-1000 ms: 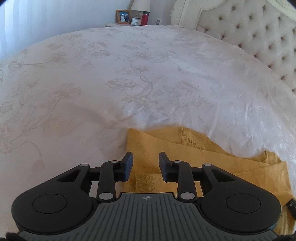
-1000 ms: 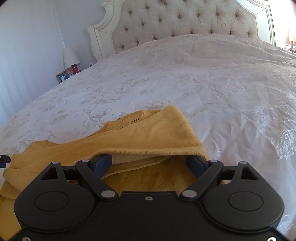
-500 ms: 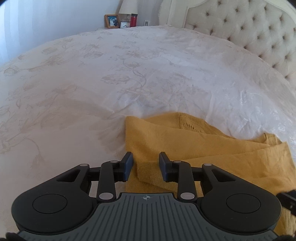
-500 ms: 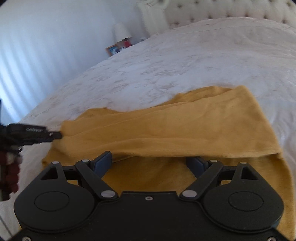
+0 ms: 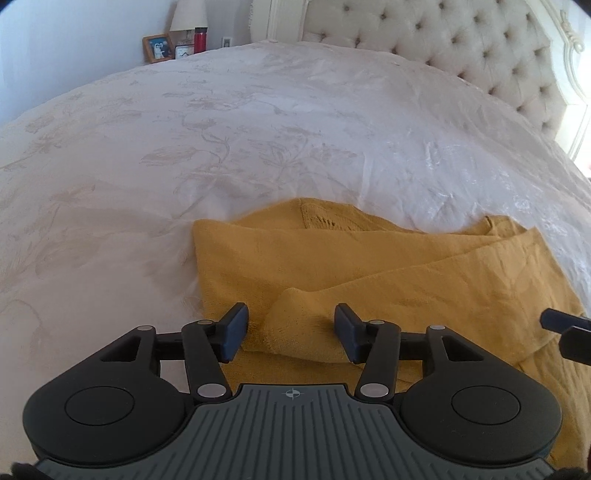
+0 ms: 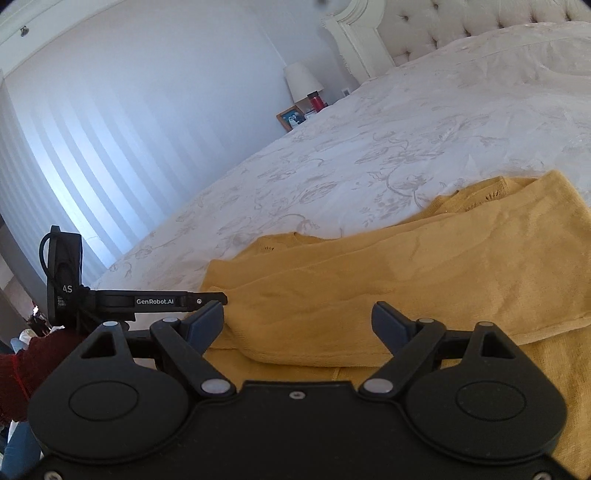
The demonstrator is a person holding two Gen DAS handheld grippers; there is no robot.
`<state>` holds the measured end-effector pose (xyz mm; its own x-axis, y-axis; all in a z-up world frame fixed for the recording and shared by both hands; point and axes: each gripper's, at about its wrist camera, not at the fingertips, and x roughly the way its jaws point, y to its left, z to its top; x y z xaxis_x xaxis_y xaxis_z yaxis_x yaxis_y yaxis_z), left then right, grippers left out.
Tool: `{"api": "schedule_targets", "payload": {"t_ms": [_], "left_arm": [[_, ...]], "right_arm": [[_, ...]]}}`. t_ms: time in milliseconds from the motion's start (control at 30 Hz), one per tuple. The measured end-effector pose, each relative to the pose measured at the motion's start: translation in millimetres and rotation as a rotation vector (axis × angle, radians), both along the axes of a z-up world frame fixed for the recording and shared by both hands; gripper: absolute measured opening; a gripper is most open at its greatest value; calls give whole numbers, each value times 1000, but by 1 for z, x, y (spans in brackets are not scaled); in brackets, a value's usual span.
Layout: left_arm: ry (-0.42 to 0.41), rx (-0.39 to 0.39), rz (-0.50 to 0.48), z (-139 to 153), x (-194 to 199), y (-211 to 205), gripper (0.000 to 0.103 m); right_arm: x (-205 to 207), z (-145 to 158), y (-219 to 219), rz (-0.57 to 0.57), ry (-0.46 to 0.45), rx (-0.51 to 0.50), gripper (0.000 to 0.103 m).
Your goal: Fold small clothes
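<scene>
A mustard-yellow knit garment (image 5: 369, 266) lies on the white bed, folded over itself in layers. It also shows in the right wrist view (image 6: 424, 273). My left gripper (image 5: 290, 332) is open, its jaws either side of a folded corner of the garment, not closed on it. My right gripper (image 6: 297, 325) is open wide over the folded edge and holds nothing. The left gripper's finger (image 6: 210, 297) shows at the garment's left end in the right wrist view. The right gripper's tip (image 5: 565, 325) shows at the right edge of the left wrist view.
The white floral bedspread (image 5: 221, 147) stretches ahead to a tufted headboard (image 5: 461, 44). A nightstand at the back holds a lamp (image 5: 188, 14), a photo frame (image 5: 159, 47) and a red bottle (image 5: 200, 38). A pale wall (image 6: 129, 129) stands left of the bed.
My left gripper's jaws have opened from narrow to wide around the folded corner. The right gripper has swung left and the top layer now lies folded over the garment.
</scene>
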<state>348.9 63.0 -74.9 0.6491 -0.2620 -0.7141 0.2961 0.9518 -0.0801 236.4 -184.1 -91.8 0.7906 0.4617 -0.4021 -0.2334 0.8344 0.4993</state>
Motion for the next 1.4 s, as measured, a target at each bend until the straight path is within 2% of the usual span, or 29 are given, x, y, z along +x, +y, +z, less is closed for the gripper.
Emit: {"api": "schedule_targets", "payload": {"t_ms": [133, 167, 200, 300, 400, 467, 600, 733, 800, 867, 967, 1000, 1067, 1133, 1200, 1233, 1333, 1400], "left_arm": [[-32, 28, -6, 2, -9, -5, 48], [-25, 18, -18, 3, -10, -7, 33], [-4, 1, -34, 4, -9, -9, 12], [59, -105, -40, 13, -5, -15, 13], [101, -257, -9, 29, 7, -17, 13], [119, -305, 33, 37, 20, -17, 13], [119, -261, 51, 42, 41, -25, 13], [152, -247, 80, 35, 52, -30, 13], [181, -268, 98, 31, 56, -29, 14], [227, -289, 112, 26, 62, -30, 14], [265, -309, 105, 23, 69, -36, 18], [265, -308, 104, 24, 71, -39, 25], [237, -301, 110, 29, 73, -42, 34], [176, -310, 116, 38, 70, -41, 40], [125, -313, 123, 47, 63, -39, 55], [111, -304, 126, 50, 59, -37, 58], [102, -266, 119, 49, 47, -37, 59], [143, -263, 93, 41, 43, -40, 59]], "right_arm": [[-1, 1, 0, -1, -6, -5, 88], [-1, 1, 1, -2, -10, -14, 88], [-2, 1, 2, -4, -15, -28, 88], [-4, 3, 6, -6, -30, -79, 88], [-4, 3, 14, 0, -40, -162, 88], [-3, 1, 20, 4, -36, -223, 88], [-2, -5, 32, 14, -27, -341, 88], [-2, -8, 32, 4, -22, -366, 85], [-2, -9, 29, 2, -30, -358, 78], [-1, -11, 28, 7, -28, -364, 60], [3, -15, 26, 5, 5, -360, 44], [3, -15, 24, 3, 10, -353, 42], [2, -15, 21, -4, 15, -329, 41], [3, -15, 19, -5, 19, -319, 41], [2, -14, 19, -7, 18, -317, 42], [1, -13, 19, -7, 15, -314, 43], [1, -12, 20, -4, 11, -305, 43], [0, -12, 20, -2, 10, -306, 43]]}}
